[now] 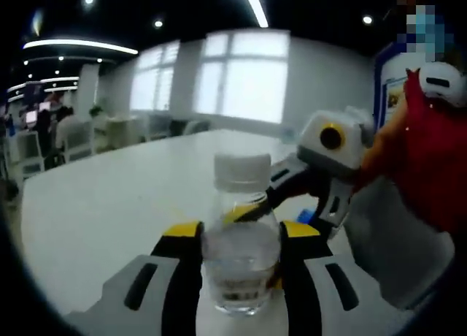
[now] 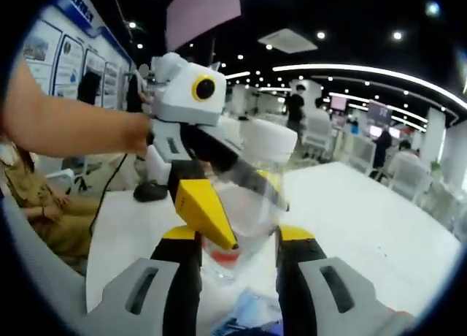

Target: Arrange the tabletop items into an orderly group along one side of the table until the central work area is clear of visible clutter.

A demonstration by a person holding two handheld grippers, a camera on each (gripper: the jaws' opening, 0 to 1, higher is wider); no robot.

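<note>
Both grippers' fingers clamp the clear bottle point(image 1: 241, 241) (label writing too blurred).

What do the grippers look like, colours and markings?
Both grippers match: the left gripper and right gripper have light grey jaw housings with dark slots, black inner faces and yellow tips. Each has a white upper body with a yellow-ringed black circle. A red sleeve shows behind.

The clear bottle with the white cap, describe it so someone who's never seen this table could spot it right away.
On the big white table, look at its near end, where the two grey and yellow grippers meet. The bottle stands upright between the left gripper jaws. It is the see-through plastic thing there, with a white screw cap and a label near its base.
</note>
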